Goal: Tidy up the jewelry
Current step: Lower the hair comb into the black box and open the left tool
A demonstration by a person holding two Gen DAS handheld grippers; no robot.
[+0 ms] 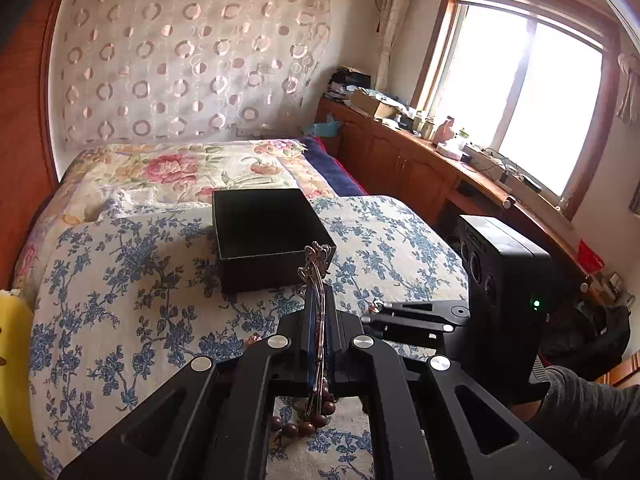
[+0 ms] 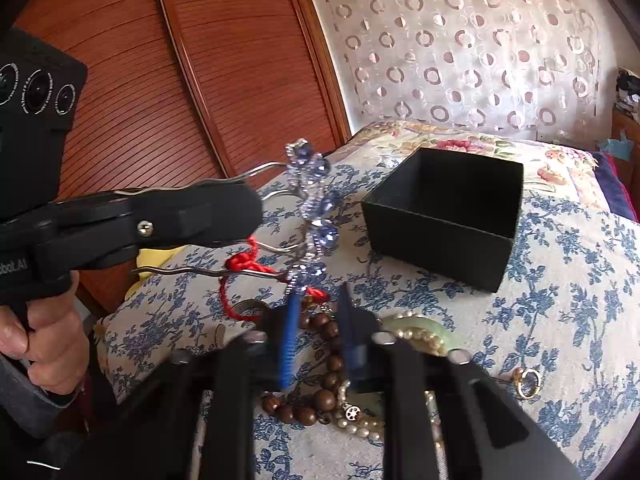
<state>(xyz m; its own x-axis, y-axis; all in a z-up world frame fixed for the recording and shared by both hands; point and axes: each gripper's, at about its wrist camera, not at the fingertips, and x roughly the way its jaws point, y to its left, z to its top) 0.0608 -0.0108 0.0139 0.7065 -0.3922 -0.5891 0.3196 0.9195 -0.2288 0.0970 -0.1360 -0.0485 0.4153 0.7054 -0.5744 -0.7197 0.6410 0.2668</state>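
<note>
- Right gripper (image 2: 316, 332): jaws parted and holding nothing, low centre of the right wrist view, directly over the brown wooden bead bracelet (image 2: 320, 360) and cream pearl strand (image 2: 416, 336) on the blue-floral bedspread (image 2: 560, 300).
- Left gripper (image 1: 318, 312): jaws clenched on the silver hair comb with lilac crystal beads (image 2: 312, 216); a red knotted cord (image 2: 244, 264) is tangled in its prongs.
- Comb's long axis points up-frame in the left wrist view, toward the open black square box (image 1: 264, 236).
- Judgement: box lies just ahead of the left jaws; a short forward carry suffices.
</note>
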